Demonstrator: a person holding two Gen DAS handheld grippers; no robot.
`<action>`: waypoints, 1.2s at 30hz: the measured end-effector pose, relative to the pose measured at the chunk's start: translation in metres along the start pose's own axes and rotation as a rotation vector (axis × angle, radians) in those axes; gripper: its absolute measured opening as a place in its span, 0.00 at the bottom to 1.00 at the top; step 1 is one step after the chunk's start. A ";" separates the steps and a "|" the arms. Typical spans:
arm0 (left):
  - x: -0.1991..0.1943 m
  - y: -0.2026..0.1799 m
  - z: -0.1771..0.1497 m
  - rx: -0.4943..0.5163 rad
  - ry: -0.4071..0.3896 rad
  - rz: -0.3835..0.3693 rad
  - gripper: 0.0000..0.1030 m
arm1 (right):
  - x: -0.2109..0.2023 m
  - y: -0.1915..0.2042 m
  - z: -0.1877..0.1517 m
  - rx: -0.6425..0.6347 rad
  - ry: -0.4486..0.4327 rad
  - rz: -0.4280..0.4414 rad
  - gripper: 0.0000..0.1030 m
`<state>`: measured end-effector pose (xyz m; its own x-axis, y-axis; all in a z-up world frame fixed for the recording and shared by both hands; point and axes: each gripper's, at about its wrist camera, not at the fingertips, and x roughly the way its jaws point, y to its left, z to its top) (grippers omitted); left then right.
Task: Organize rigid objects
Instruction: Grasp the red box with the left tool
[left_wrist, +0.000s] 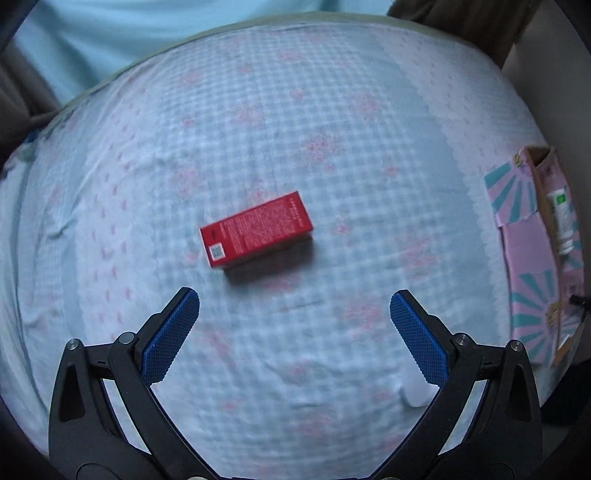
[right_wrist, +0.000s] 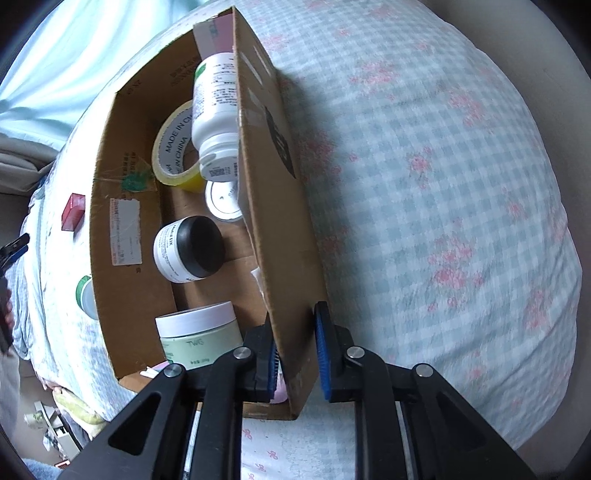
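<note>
The cardboard box wall is gripped by the right tongs at lower centre. The left tongs are held open below the red carton on the bed.

green-lidded jar half hidden behind cardboard box

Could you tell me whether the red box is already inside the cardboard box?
No, the red box lies on the checked bedsheet, apart from the cardboard box, ahead of the open left gripper.
</note>
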<state>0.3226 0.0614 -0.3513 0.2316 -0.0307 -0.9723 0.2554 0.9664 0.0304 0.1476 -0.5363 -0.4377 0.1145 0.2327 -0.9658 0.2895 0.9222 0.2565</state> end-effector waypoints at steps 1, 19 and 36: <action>0.010 0.003 0.006 0.056 0.014 0.010 1.00 | 0.001 0.001 0.001 0.003 0.003 -0.006 0.16; 0.133 -0.001 0.035 0.805 0.233 -0.027 0.63 | 0.028 0.014 0.013 0.043 0.047 -0.088 0.16; 0.125 0.024 0.042 0.858 0.260 -0.069 0.41 | 0.037 0.015 0.012 0.052 0.055 -0.110 0.16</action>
<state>0.3970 0.0702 -0.4621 -0.0035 0.0778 -0.9970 0.8985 0.4380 0.0310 0.1673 -0.5178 -0.4696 0.0277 0.1489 -0.9885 0.3461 0.9263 0.1492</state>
